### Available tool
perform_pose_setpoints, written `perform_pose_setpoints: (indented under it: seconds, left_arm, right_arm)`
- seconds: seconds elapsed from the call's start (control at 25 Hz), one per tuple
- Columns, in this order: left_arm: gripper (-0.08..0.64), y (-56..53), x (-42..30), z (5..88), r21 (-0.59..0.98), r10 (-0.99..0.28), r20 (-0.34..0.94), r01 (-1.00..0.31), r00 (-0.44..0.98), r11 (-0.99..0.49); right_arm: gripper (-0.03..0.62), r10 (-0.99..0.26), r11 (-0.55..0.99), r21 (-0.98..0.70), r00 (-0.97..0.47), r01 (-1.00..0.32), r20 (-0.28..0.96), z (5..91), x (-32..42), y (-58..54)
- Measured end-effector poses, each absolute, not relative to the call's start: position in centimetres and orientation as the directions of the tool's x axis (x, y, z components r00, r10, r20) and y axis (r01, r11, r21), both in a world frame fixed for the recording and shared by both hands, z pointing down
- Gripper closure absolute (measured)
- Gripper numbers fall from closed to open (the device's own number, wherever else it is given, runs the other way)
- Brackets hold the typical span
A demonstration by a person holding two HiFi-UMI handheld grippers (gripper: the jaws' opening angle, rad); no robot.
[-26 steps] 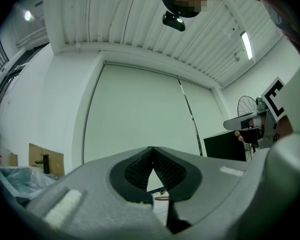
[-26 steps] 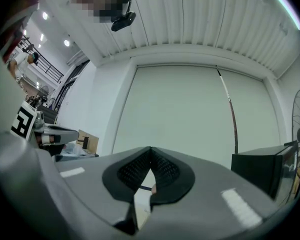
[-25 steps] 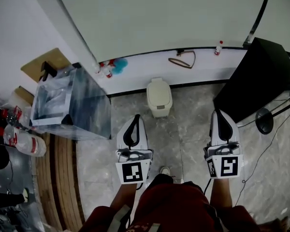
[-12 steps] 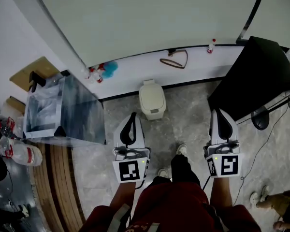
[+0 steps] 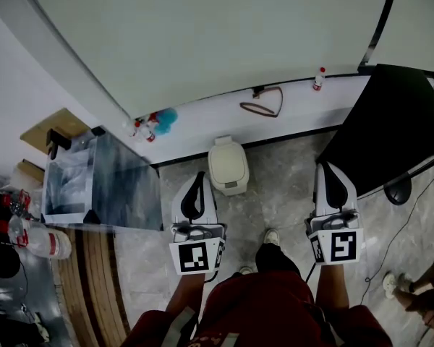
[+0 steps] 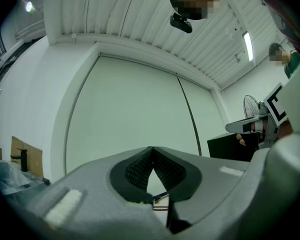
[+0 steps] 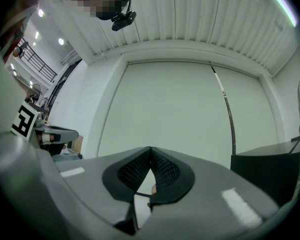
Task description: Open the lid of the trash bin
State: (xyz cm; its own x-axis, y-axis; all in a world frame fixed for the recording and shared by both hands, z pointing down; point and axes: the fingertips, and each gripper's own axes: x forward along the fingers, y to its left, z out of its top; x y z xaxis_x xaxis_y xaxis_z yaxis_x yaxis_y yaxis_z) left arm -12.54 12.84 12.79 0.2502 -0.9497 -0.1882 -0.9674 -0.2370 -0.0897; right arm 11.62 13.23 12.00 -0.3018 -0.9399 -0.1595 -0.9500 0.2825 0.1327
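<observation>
The left hand-held gripper [image 5: 198, 175] and right hand-held gripper [image 5: 328, 166] are closed and empty; closed tips could slip off the bin [image 5: 228, 166] lid.

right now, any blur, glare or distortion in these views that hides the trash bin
Head view: the trash bin is sharp and evenly lit, though the wide lens bows the wall. Left gripper view: fisheye with dark corners, a bright ceiling strip light, no bin. Right gripper view: same fisheye and dark edges, no bin.
</observation>
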Motion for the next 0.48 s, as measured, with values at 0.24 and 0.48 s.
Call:
perform_pose_setpoints:
  seconds: [0.24, 0.48]
  left_arm:
    - [0.555, 7.5, -7.4, 12.1, -0.111, -0.947, -0.181, -0.962, 0.266, -0.249]
    - [0.555, 3.3, -2.1, 12.7, -0.143, -0.946, -0.163, -0.955, 0.28, -0.258]
  right_arm:
    - [0.592, -0.943, 0.274, 0.109, -0.289, -0.955, -0.165, 12.0, 16.5, 8.1]
    - [0.592, -0.948, 0.266, 0.07, -0.274, -0.961, -0.161, 13.2, 21.6, 4.0]
